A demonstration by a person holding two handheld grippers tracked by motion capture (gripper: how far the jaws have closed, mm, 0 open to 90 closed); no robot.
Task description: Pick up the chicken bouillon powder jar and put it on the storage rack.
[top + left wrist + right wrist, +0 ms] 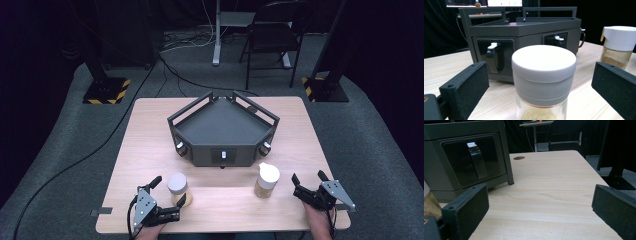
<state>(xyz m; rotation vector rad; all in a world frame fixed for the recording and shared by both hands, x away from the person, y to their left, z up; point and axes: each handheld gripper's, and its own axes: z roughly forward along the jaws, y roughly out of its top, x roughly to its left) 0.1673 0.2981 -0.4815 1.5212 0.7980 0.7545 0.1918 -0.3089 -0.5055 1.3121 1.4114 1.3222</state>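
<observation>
High view: two jars (177,188), two grippers (169,191).

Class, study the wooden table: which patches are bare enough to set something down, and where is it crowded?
Bare: both side strips flanking the dark grey angular tray, and the front edge between the grey-lidded jar and the white-capped jar. Crowded: around each jar, near the left gripper and right gripper.

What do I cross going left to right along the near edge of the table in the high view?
Left gripper → grey-lidded jar standing between its open jaws → white-capped jar → right gripper, open.
</observation>
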